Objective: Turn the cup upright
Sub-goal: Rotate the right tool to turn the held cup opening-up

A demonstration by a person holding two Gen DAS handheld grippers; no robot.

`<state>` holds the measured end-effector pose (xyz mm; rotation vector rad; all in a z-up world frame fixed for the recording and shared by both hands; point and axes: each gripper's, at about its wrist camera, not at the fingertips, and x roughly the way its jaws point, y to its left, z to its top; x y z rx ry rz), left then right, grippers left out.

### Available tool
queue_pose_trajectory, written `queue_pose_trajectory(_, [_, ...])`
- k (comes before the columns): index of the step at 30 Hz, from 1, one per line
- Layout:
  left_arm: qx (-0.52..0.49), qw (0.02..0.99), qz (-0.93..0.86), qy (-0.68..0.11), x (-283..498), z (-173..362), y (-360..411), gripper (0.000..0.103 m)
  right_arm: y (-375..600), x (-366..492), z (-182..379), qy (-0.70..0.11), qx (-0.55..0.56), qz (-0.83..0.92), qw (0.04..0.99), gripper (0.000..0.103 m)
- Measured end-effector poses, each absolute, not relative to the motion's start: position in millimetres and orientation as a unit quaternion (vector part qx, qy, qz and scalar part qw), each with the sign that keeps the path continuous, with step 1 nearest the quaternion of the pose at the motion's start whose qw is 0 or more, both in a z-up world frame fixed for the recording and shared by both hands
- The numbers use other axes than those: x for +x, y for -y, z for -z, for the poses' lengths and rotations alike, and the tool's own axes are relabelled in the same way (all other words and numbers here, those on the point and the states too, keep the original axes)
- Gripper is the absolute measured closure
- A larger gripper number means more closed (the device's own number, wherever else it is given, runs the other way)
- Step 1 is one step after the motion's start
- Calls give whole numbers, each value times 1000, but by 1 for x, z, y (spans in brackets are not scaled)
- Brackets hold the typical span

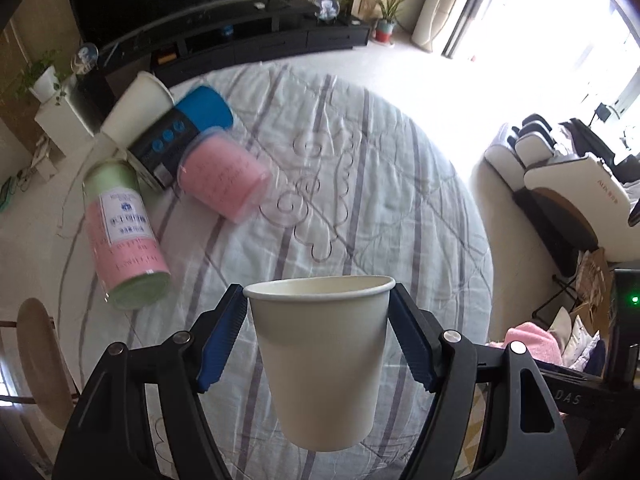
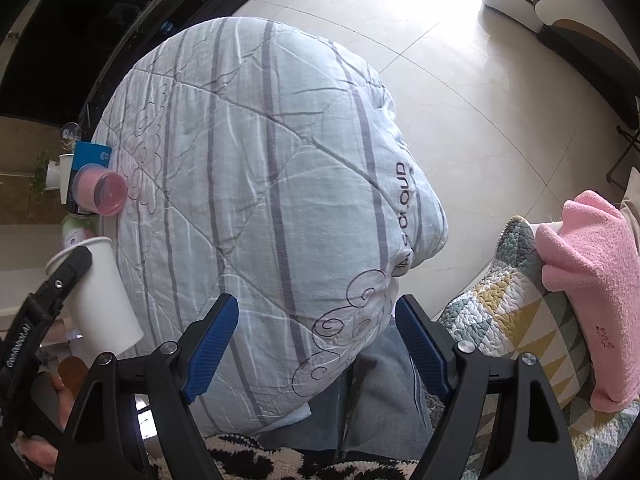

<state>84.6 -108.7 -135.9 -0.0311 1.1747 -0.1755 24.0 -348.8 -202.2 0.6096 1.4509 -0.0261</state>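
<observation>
A white paper cup (image 1: pixel 322 356) stands mouth up between the blue pads of my left gripper (image 1: pixel 318 292), which is shut on it near the rim and holds it above the quilt-covered table (image 1: pixel 360 184). In the right wrist view the same cup (image 2: pixel 102 296) shows at the far left, held by the left gripper's black finger (image 2: pixel 66 272). My right gripper (image 2: pixel 316 308) is open and empty over the near edge of the quilt (image 2: pixel 260 160).
At the table's far left lie a second white cup (image 1: pixel 136 108), a blue-capped black canister (image 1: pixel 180 136), a pink tub (image 1: pixel 224 176) and a pink-and-green canister (image 1: pixel 124 236). A massage chair (image 1: pixel 568 184) stands right. A pink towel (image 2: pixel 592 280) lies on a patterned cushion.
</observation>
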Motion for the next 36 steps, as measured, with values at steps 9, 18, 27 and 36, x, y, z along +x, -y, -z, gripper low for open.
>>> queue_pose_trajectory(9, [-25,848,117,-516,84,116,102,29,332,57,197,-632,261,-12,729,21])
queue_pose_trajectory(18, [-27,868,105,-485,85,100,89,29,260,53,187,-652,254,-152,697,37])
queue_pose_trajectory(27, [-33,862,111,-493,80,106,87,29,221,54,192,-649,292,-233,663,51])
queue_pose_trajectory(36, [-27,858,113,-500,73,113,86,28,236,74,229,-662,328,-141,659,55])
